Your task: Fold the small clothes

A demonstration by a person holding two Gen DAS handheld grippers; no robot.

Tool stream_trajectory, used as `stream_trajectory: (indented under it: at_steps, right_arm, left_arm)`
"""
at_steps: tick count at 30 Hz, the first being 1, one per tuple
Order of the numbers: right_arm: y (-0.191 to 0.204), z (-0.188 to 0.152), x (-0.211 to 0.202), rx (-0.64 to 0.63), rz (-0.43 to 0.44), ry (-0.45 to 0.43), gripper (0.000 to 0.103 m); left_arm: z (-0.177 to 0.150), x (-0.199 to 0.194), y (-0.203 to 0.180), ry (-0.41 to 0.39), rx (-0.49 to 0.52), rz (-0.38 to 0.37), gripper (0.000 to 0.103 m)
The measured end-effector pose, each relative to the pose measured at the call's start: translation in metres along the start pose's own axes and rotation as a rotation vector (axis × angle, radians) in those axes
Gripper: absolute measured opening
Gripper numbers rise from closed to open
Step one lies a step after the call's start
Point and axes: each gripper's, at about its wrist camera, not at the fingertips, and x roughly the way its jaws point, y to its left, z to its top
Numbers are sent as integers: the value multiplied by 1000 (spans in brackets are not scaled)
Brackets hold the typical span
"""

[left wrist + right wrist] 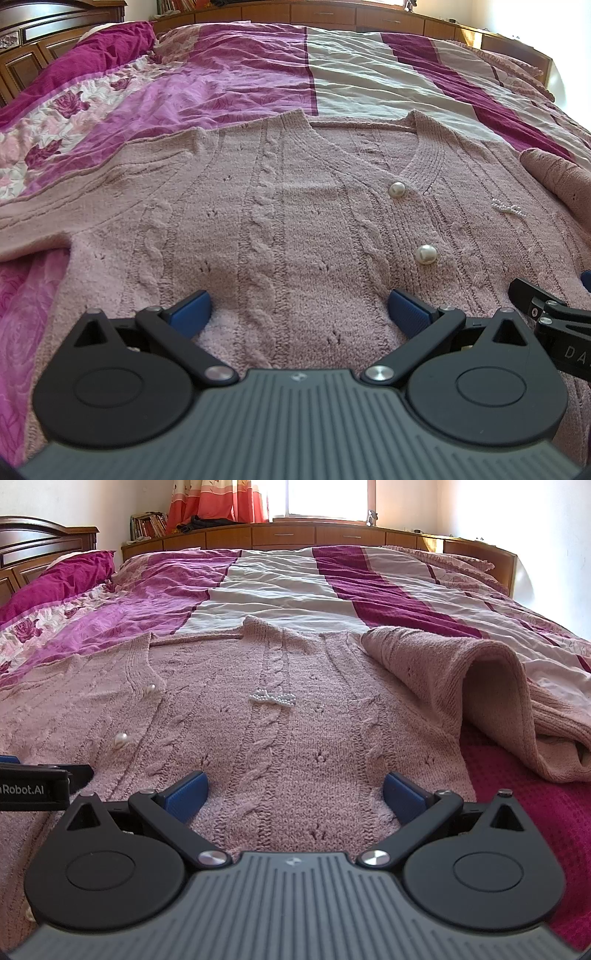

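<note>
On the side of my left tongs, seen at the left edge of the right view, I read "Robot.AI" in white on black; on my right tongs, at the right edge of the left view, only "DA" shows before the frame cuts it. I hold two tongs: the left tongs point(299, 310) are spread wide, blue pads point(190, 312) apart with nothing between them, and the right tongs point(293, 792) are spread the same way, gripping nothing. Both hang low over the hem end of one pink cable-knit cardigan point(280, 229), which lies face up and flat on the bed point(280, 587), neckline away from me. I count two pearl buttons point(426, 254) along its front band, and one small beaded bow point(272, 698) on the chest to their right. Its left sleeve point(55, 199) lies stretched out flat to the side; the right sleeve point(476, 686) is doubled over in a loose roll at the cardigan's right edge. The bedspread has stripes of purple, white and dark red, with one magenta pillow point(62, 574) at the headboard end. Beyond the bed runs a low wooden cabinet point(295, 535) with drawers; a row of books point(147, 524) stands at its left end, titles too small to read.
</note>
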Motion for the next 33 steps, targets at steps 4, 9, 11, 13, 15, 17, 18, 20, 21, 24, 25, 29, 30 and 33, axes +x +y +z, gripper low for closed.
stream_trajectory:
  at_steps: [4, 9, 11, 13, 15, 17, 18, 20, 21, 24, 25, 29, 30, 33]
  right_arm:
    - [1, 0, -1, -2, 0, 3, 103]
    - [1, 1, -2, -7, -4, 16, 103]
    - [1, 2, 0, -8, -4, 22, 103]
    - [2, 3, 2, -9, -7, 28, 103]
    - [3, 5, 3, -12, -9, 34, 103]
    - [3, 5, 2, -15, -8, 43, 103]
    - [2, 5, 2, -15, -4, 49, 103]
    - [2, 9, 4, -18, 7, 66, 103]
    - [0, 10, 3, -18, 15, 75, 103]
    - [-6, 15, 2, -14, 49, 103, 103]
    - [-8, 17, 1, -11, 61, 112, 103]
    - [-16, 23, -4, 12, 116, 142, 103]
    - [-20, 25, -5, 27, 133, 146, 103]
    - [-32, 29, -9, 84, 184, 163, 103]
  left_arm:
    - [2, 2, 1, 9, -8, 0, 103]
    - [4, 3, 2, 25, -12, -3, 103]
    - [3, 2, 0, 25, -8, -2, 103]
    - [3, 3, 1, 30, -5, -2, 103]
    - [5, 3, 1, 38, -2, -4, 103]
    - [6, 4, 1, 48, 1, -8, 103]
    - [7, 4, 1, 53, 4, -11, 103]
    - [9, 4, 2, 68, 10, -16, 103]
    - [9, 3, 2, 77, 12, -18, 103]
    - [15, 4, 2, 119, 12, -23, 103]
    - [18, 5, 3, 135, 11, -22, 103]
    - [24, 4, 1, 176, 6, -13, 103]
    - [26, 4, 1, 183, 5, -11, 103]
    - [30, 3, 3, 209, -4, -11, 103]
